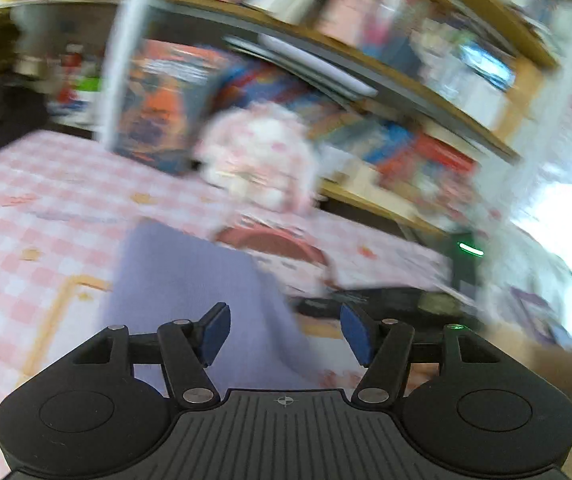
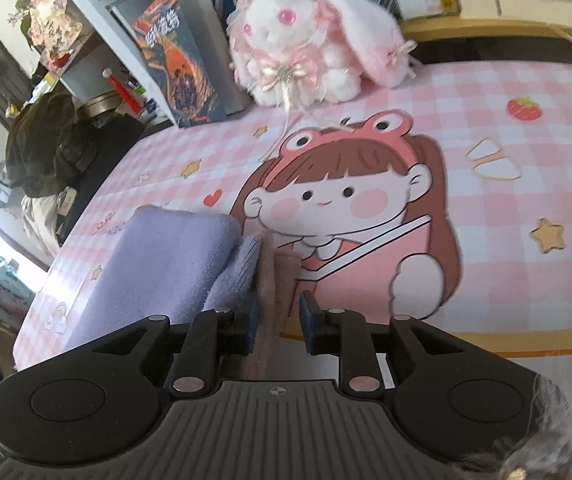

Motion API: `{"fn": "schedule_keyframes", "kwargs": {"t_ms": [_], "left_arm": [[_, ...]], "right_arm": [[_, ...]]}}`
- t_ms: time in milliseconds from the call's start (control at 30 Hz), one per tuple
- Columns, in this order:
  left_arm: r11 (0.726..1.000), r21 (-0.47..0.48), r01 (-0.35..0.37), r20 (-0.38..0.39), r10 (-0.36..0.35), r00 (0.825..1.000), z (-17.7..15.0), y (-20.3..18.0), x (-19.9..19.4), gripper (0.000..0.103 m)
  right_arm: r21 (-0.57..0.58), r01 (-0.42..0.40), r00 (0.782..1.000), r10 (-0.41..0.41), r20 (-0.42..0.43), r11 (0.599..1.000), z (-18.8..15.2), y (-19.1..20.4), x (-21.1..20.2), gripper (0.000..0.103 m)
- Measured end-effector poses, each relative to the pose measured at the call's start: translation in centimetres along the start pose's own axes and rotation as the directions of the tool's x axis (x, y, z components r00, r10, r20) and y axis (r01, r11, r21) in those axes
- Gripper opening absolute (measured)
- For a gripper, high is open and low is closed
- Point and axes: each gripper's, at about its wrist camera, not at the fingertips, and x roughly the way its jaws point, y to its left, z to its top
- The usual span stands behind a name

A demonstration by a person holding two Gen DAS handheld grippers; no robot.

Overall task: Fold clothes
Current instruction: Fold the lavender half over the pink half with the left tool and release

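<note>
As the pink checked table cover (image 2: 505, 80) fills both views, I take it first: most of its printed surface lies bare to my right, giving ample room to work, while a plush rabbit (image 2: 309, 36) and an upright book (image 2: 174, 60) close off the far edge against the shelving. The lavender cloth (image 2: 166, 264) lies near the left front corner of the cover, already doubled into a thick block, so I judge that piece nearly folded and only its loose end still to be tidied. Beside it, touching, a dusty pink cloth (image 2: 274, 280) runs back toward me and appears still unfolded. My right gripper (image 2: 278, 320) has its jaws narrowly parted with the pink cloth between them; whether the pads press on it I cannot tell. My left gripper (image 1: 284, 332) stands about half open and empty above the lavender cloth, in a view heavily blurred.
</note>
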Motion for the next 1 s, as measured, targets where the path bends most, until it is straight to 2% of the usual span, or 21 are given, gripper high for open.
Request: {"fn": "schedule_keyframes", "kwargs": {"t_ms": [67, 133, 167, 233, 300, 367, 467, 500, 567, 633, 667, 733, 800, 867, 900, 967, 1000], "left_arm": [[0.997, -0.012, -0.072, -0.005, 0.072, 0.997, -0.1, 1.2, 0.7, 0.060], [0.993, 0.015, -0.119, -0.040, 0.120, 0.992, -0.7, 1.7, 1.9, 0.060], [0.990, 0.034, -0.139, -0.062, 0.141, 0.988, -1.1, 1.9, 2.6, 0.060], [0.983, 0.088, -0.163, -0.103, 0.172, 0.980, -2.3, 1.7, 3.9, 0.061], [0.965, 0.183, -0.190, -0.085, 0.208, 0.974, -3.6, 0.7, 4.5, 0.063], [0.942, 0.258, -0.214, -0.069, 0.239, 0.969, -4.6, -0.2, 5.1, 0.067], [0.934, 0.277, -0.225, -0.069, 0.253, 0.965, -4.6, -0.6, 5.6, 0.072], [0.936, 0.272, -0.223, -0.068, 0.250, 0.966, -4.6, -0.6, 5.5, 0.072], [0.941, 0.257, -0.219, -0.064, 0.242, 0.968, -4.6, -0.3, 5.2, 0.073], [0.944, 0.248, -0.218, -0.062, 0.240, 0.969, -4.9, -0.1, 4.8, 0.074], [0.946, 0.243, -0.216, -0.060, 0.237, 0.970, -4.9, 0.0, 4.7, 0.075], [0.958, 0.206, -0.200, -0.056, 0.215, 0.975, -4.8, 0.4, 4.3, 0.076], [0.967, 0.176, -0.184, -0.062, 0.197, 0.978, -4.8, 0.9, 4.1, 0.076], [0.962, 0.206, -0.179, -0.064, 0.195, 0.979, -5.1, 0.7, 4.2, 0.075], [0.958, 0.226, -0.177, -0.065, 0.196, 0.978, -5.2, 0.4, 4.4, 0.076], [0.947, 0.265, -0.184, -0.068, 0.208, 0.976, -5.5, 0.0, 4.6, 0.078], [0.940, 0.283, -0.188, -0.069, 0.215, 0.974, -5.6, -0.2, 4.7, 0.079]], "right_arm": [[0.006, 0.006, 1.000, -0.006, 0.019, 1.000, 0.0, 0.0, -0.9, 0.025], [0.026, -0.017, 0.999, 0.016, 0.035, 1.000, 0.1, 0.1, -2.1, 0.040], [0.034, -0.041, 0.999, 0.040, 0.036, 0.999, 0.1, 0.2, -2.5, 0.044], [0.053, -0.107, 0.994, 0.107, 0.002, 0.993, -0.1, 0.7, -2.8, 0.054], [0.075, -0.171, 0.983, 0.176, -0.053, 0.982, -0.6, 1.1, -2.6, 0.057], [0.083, -0.185, 0.974, 0.194, -0.114, 0.979, -1.3, 1.8, -1.9, 0.058], [0.046, -0.191, 0.964, 0.196, -0.181, 0.980, -2.1, 3.4, -0.6, 0.058], [0.025, -0.191, 0.961, 0.192, -0.199, 0.981, -2.3, 4.1, -0.1, 0.057], [-0.024, -0.163, 0.967, 0.155, -0.201, 0.986, -2.5, 5.2, 0.6, 0.047], [-0.072, -0.148, 0.972, 0.132, -0.194, 0.986, -2.4, 6.2, 0.9, 0.022], [-0.093, -0.165, 0.973, 0.147, -0.176, 0.982, -2.4, 6.4, 0.5, 0.017], [-0.156, -0.248, 0.967, 0.234, -0.100, 0.956, -2.4, 6.7, -1.8, 0.014], [-0.204, -0.283, 0.959, 0.277, -0.056, 0.937, -3.0, 6.6, -3.6, 0.014], [-0.147, -0.246, 0.969, 0.237, -0.074, 0.958, -3.4, 5.3, -3.2, 0.014], [-0.101, -0.201, 0.976, 0.189, -0.111, 0.974, -3.7, 4.5, -2.0, 0.014], [-0.039, -0.166, 0.977, 0.159, -0.144, 0.985, -4.4, 3.1, -0.4, 0.015], [-0.046, -0.165, 0.978, 0.157, -0.134, 0.985, -4.5, 3.1, -0.5, 0.015]]}}
